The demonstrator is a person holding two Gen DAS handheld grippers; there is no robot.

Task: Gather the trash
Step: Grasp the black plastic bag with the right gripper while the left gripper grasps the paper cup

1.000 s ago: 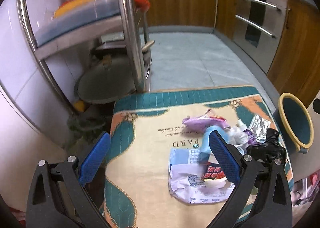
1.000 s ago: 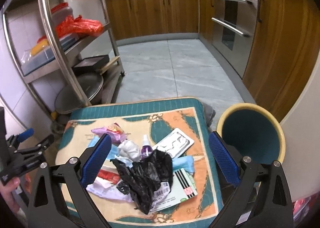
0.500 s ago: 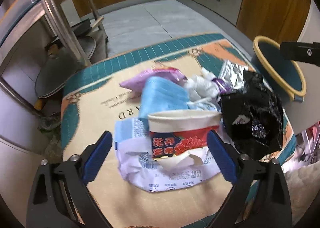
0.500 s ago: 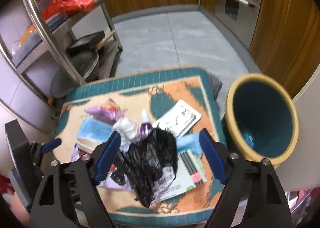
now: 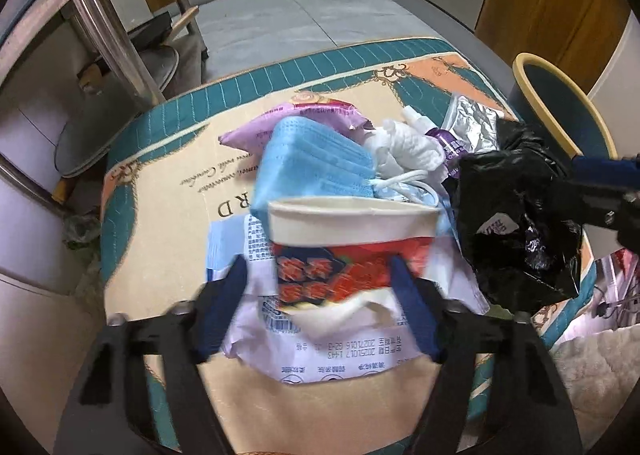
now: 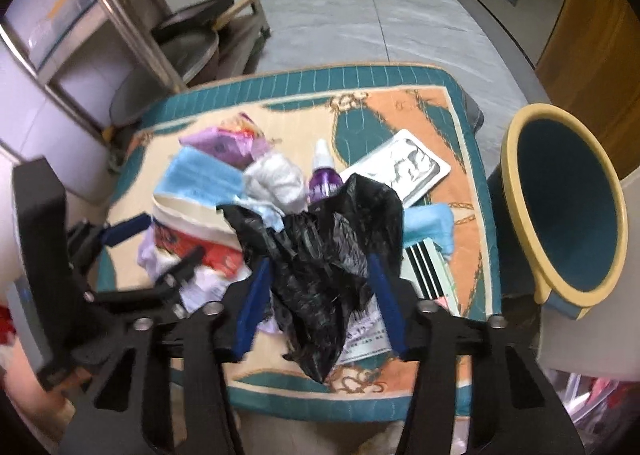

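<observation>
- Trash heap sits mid-frame in both wrist views, on the patterned mat (image 6: 420, 111). The bin (image 6: 568, 211), teal inside with a yellow rim, stands at the right edge, just beside the mat.
- My left gripper (image 5: 320, 295) straddles the crushed paper cup (image 5: 348, 243), centre of the left view. The jaws are closing with the cup between them; whether the pads touch it yet, I cannot tell.
- The cup looks light and already flattened — thin card that will fold further. My judgement is to take it across the printed body below the cream rim, where the pads now stand. The white wrapper (image 5: 340, 351) under it may cling and come along.
- My right gripper (image 6: 320, 283) brackets the black plastic bag (image 6: 332, 239), lower centre of the right view. The jaws are closing and film bulges between the pads, though a firm clamp is not visible.
- The bag is soft, slick and nearly weightless. I would pinch the bunched middle rather than a loose edge — an edge could slide out.
- Both of my grippers point steeply downward at the heap, left beside right and near each other. The blue mask (image 5: 316, 163) and purple bottle (image 6: 322, 179) lie untouched beyond.
</observation>
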